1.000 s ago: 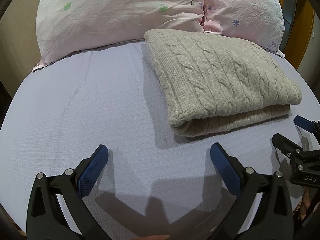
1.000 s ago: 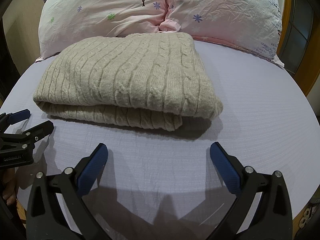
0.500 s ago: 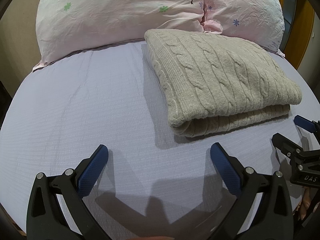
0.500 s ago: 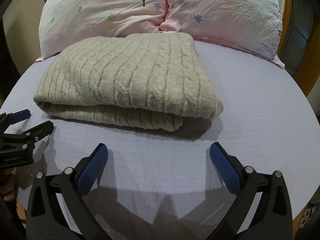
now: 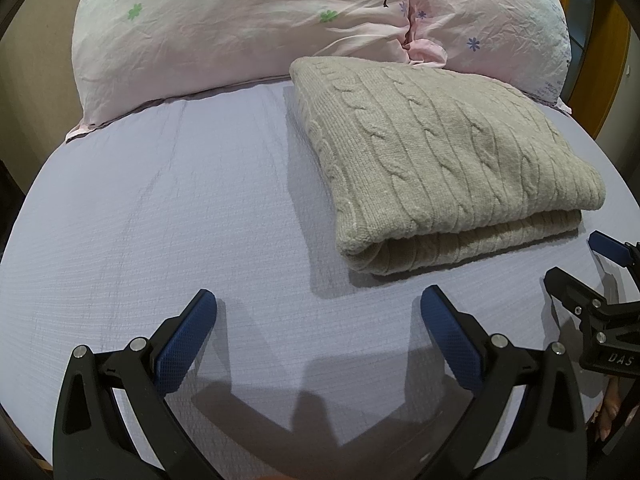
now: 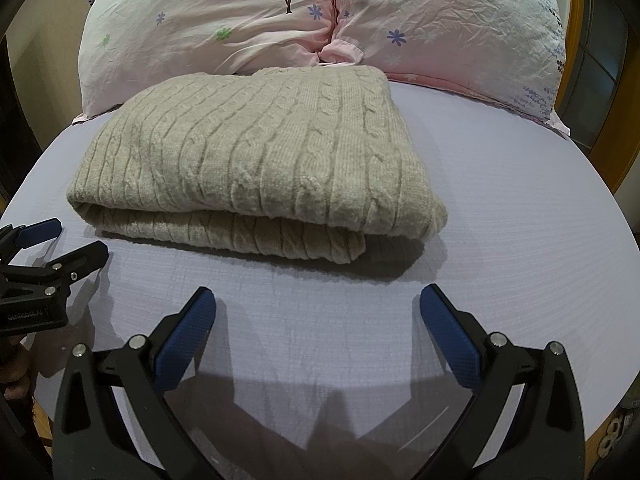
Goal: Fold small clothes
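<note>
The cable-knit sweater [image 6: 256, 160] lies folded into a neat rectangle on the bed [image 6: 500, 240] just before the pillows [image 6: 440, 28], so folding looks finished, while left tongs [image 5: 318, 308] and right tongs [image 6: 318, 308] hover wide, holding nothing.

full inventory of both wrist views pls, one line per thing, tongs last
sweater: 1, beige cable-knit, folded, on the bed sheet in front of the pillows
pillows: 2, pale pink with flower and tree print, side by side at the head of the bed
bed sheet: 1, pale lavender, covers the bed
wooden frame: orange-brown, right edge behind the pillows
left tongs: 1, black with blue pads, open, hovering short of the sweater, holding nothing
right tongs: 1, black with blue pads, open, hovering short of the sweater, holding nothing
</note>
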